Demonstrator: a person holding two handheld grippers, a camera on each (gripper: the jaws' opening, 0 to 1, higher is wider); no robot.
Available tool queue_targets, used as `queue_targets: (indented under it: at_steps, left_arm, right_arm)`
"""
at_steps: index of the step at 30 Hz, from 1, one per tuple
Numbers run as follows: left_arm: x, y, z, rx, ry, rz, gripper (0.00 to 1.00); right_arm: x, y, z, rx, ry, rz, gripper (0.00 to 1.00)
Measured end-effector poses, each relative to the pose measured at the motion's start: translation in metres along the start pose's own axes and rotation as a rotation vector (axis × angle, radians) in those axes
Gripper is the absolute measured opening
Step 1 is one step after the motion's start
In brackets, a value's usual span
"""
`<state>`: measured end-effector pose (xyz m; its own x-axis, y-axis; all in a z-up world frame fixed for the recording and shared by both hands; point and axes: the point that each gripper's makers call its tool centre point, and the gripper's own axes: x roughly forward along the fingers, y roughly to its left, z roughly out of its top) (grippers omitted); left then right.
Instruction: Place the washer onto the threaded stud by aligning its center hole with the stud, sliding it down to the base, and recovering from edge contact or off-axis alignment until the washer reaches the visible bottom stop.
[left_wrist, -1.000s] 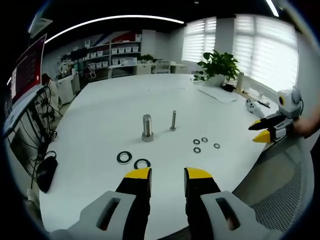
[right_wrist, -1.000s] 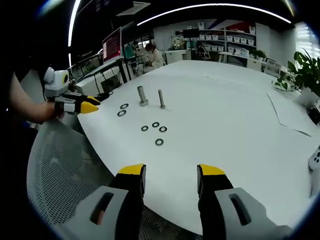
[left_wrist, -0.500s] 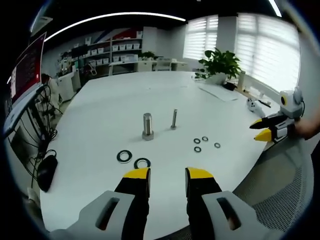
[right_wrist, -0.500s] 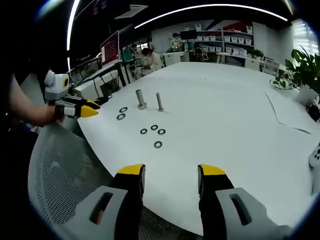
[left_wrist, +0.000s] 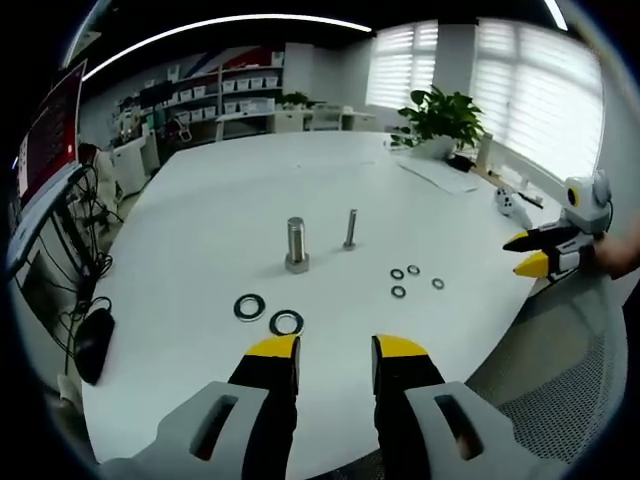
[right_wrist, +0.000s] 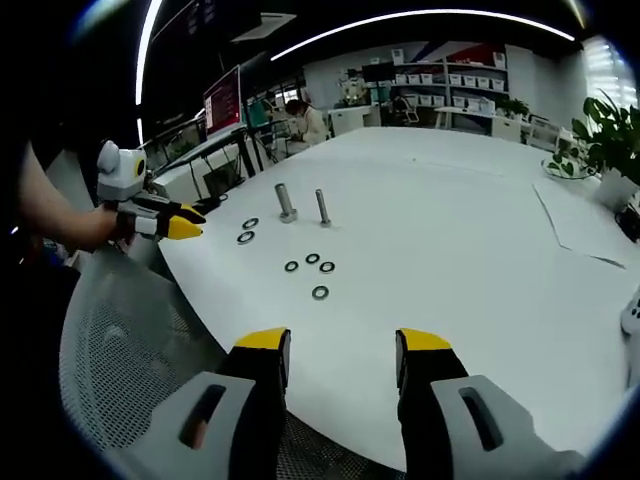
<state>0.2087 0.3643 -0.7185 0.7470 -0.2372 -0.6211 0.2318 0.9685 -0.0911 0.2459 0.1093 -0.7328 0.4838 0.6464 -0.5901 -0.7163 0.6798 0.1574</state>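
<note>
White tabletop (left_wrist: 210, 210) carries bare studs (left_wrist: 296, 245); washers (left_wrist: 286, 322) lie near its edge (nothing threaded). Both my grippers (left_wrist: 335, 352) (right_wrist: 340, 352) gape, empty.

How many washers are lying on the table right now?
6: two large washers lie near the thick bolt, and four small washers are clustered on the white table near the thin stud. None looks hidden.
</note>
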Motion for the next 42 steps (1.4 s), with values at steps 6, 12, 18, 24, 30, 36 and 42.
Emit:
queue_targets:
  at_steps: [6, 12, 18, 24, 30, 36, 42]
  left_arm:
    - [0.007, 0.007, 0.003, 0.020, 0.034, 0.000, 0.27]
    - [0.017, 0.018, -0.005, 0.031, 0.115, 0.015, 0.27]
    - [0.029, 0.024, -0.010, 0.031, 0.193, 0.011, 0.29]
    - [0.044, 0.026, -0.018, -0.028, 0.288, -0.026, 0.30]
    - [0.059, 0.035, -0.025, 0.017, 0.370, -0.009, 0.30]
    - [0.070, 0.043, -0.024, 0.033, 0.420, 0.005, 0.30]
    - [0.077, 0.048, -0.019, 0.020, 0.438, 0.010, 0.29]
  right_arm:
    - [0.000, -0.001, 0.001, 0.008, -0.009, -0.001, 0.45]
    - [-0.001, -0.001, 0.001, 0.011, -0.009, -0.002, 0.45]
    - [-0.001, -0.002, 0.002, 0.019, -0.015, -0.006, 0.44]
    - [-0.001, -0.003, 0.002, 0.018, -0.014, -0.008, 0.44]
    - [-0.002, -0.002, 0.002, 0.018, -0.014, -0.006, 0.44]
    - [-0.001, -0.002, 0.002, 0.013, -0.012, -0.004, 0.44]
    - [-0.001, -0.003, 0.002, 0.017, -0.015, -0.005, 0.44]
